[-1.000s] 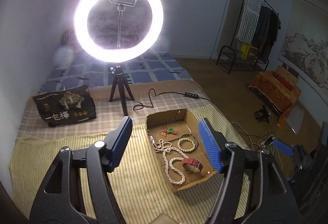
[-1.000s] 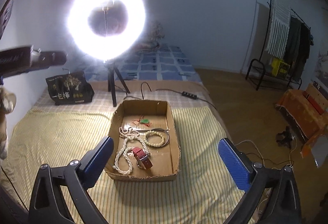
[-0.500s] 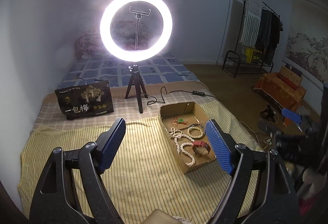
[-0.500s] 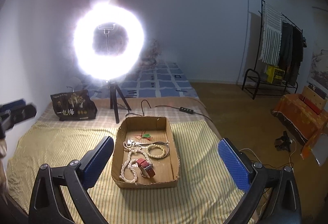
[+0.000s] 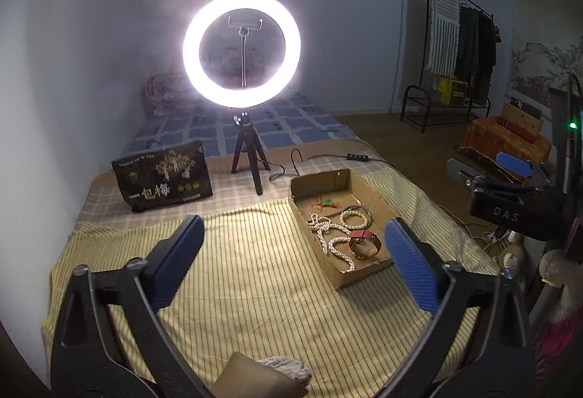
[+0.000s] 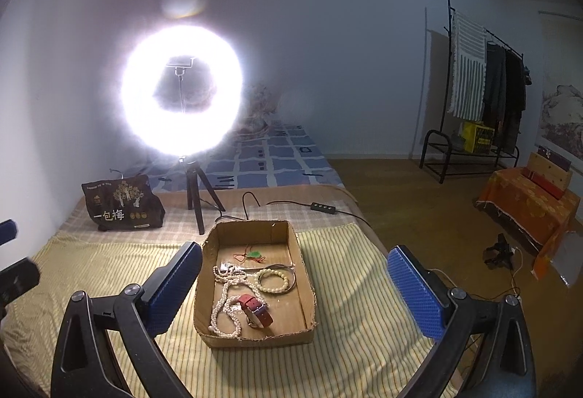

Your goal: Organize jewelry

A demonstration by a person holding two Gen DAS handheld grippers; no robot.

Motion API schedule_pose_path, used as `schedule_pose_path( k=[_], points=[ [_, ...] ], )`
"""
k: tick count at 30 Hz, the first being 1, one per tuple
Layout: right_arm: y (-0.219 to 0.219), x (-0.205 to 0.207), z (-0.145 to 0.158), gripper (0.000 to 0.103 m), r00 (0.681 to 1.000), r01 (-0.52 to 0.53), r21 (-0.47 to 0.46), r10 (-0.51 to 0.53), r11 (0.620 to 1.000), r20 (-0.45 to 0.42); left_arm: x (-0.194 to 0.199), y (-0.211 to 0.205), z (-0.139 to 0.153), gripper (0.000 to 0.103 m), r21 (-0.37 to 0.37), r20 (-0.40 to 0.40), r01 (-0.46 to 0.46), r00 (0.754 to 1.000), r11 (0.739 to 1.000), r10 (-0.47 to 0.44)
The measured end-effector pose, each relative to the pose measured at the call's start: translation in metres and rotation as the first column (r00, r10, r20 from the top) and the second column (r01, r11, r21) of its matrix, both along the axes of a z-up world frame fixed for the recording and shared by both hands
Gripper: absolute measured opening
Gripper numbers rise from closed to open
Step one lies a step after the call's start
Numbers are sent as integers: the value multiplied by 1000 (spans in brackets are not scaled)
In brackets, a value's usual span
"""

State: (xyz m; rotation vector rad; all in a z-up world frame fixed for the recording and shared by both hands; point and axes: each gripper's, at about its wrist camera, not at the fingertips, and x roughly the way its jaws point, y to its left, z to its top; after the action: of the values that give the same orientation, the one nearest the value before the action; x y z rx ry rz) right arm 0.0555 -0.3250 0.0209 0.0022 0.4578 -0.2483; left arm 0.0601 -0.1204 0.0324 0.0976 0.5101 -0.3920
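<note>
A shallow cardboard tray (image 6: 308,292) (image 5: 375,197) lies on the yellow striped bedspread. Inside it are a long pearl necklace (image 6: 224,310) (image 5: 329,237), a cream bead bracelet (image 6: 273,279) (image 5: 355,217), a red-strapped watch (image 6: 257,310) (image 5: 364,241) and a green pendant on a red cord (image 6: 255,255) (image 5: 328,203). My left gripper (image 5: 291,252) hovers over the bedspread left of the tray, its jaws opening wide with nothing between them. My right gripper (image 6: 291,281) stands open in front of the tray, also empty; its blue pad (image 5: 515,161) shows at the right in the left wrist view.
A lit ring light on a small tripod (image 5: 242,48) (image 6: 182,88) stands behind the tray, its cable and switch (image 6: 322,208) trailing right. A dark printed bag (image 5: 162,176) (image 6: 122,203) sits at the back left. The bed's right edge drops to the floor, with a clothes rack (image 6: 484,88) beyond.
My left gripper has drawn back and to the left from the tray and its jaws have spread wider. The right gripper has tilted slightly; the tray and jewelry lie unmoved.
</note>
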Motion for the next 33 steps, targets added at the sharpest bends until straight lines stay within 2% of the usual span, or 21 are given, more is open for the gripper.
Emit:
schedule_pose_path(
  k=[4,12,33],
  points=[
    [2,3,-4,103,1000,2,-5,-2,1000,-6,-8,-2,1,102,34,33,-18,999,999,17],
    [6,2,-6,103,1000,-4,-10,4,1000,-9,-10,-2,-2,103,34,11,-13,1000,999,12],
    [8,5,-10,103,1000,-1,-4,1,1000,-29,-14,-4,-1,103,27,12,-7,1000,1000,6]
  ],
)
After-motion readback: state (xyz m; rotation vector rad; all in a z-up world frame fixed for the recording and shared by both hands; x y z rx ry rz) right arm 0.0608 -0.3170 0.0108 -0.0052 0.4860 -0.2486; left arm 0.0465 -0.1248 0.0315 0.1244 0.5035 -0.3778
